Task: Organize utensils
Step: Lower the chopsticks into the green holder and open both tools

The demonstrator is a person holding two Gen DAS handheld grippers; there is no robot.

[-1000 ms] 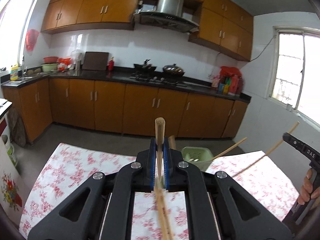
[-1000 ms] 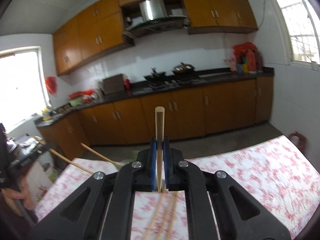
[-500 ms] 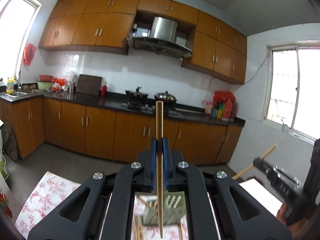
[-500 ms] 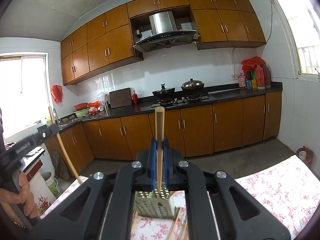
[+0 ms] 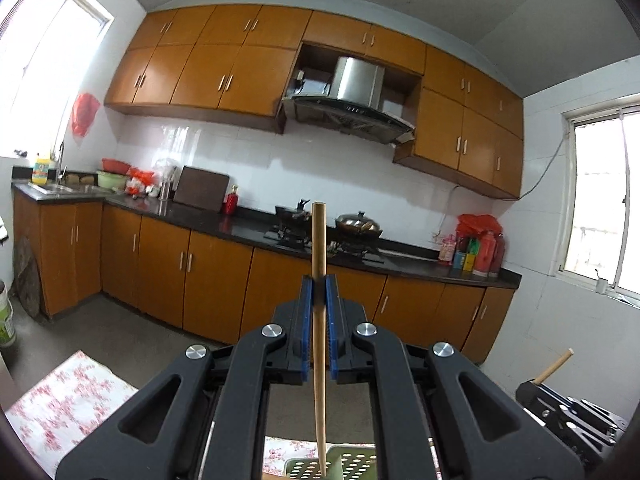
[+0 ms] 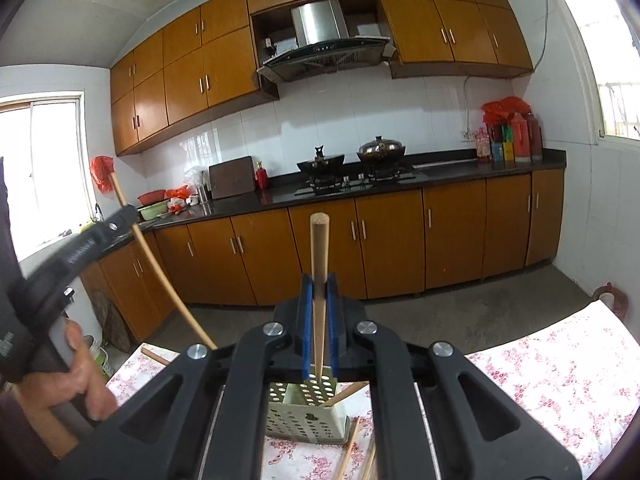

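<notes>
Both claws are clamped tight, each on one round wooden stick. The left gripper [image 5: 319, 280] pinches a slim, pale-brown chopstick [image 5: 319, 320] between its blue ribbed pads, blunt end up, the tapered tip pointing down toward the perforated green holder [image 5: 352, 465] — only a sliver of that holder shows at the bottom edge, so whether the tip is inside it cannot be told.

From the right wrist, the right gripper [image 6: 319, 280] nips a second chopstick [image 6: 319, 300], its flat-cut end grainy and matte. Its lower tip hangs over the pale green plastic holder [image 6: 308, 420], a boxy caddy riddled with round holes, standing on the white cloth printed with red flowers [image 6: 560, 380]. One stick [image 6: 344, 394] already leans in it; more sticks [image 6: 348, 452] lie on the cloth just beside it, cut off by the frame.

At the left, a hand [image 6: 76, 368] grips the other tool's black handle — the white lettering on it is too blurred to read.
</notes>
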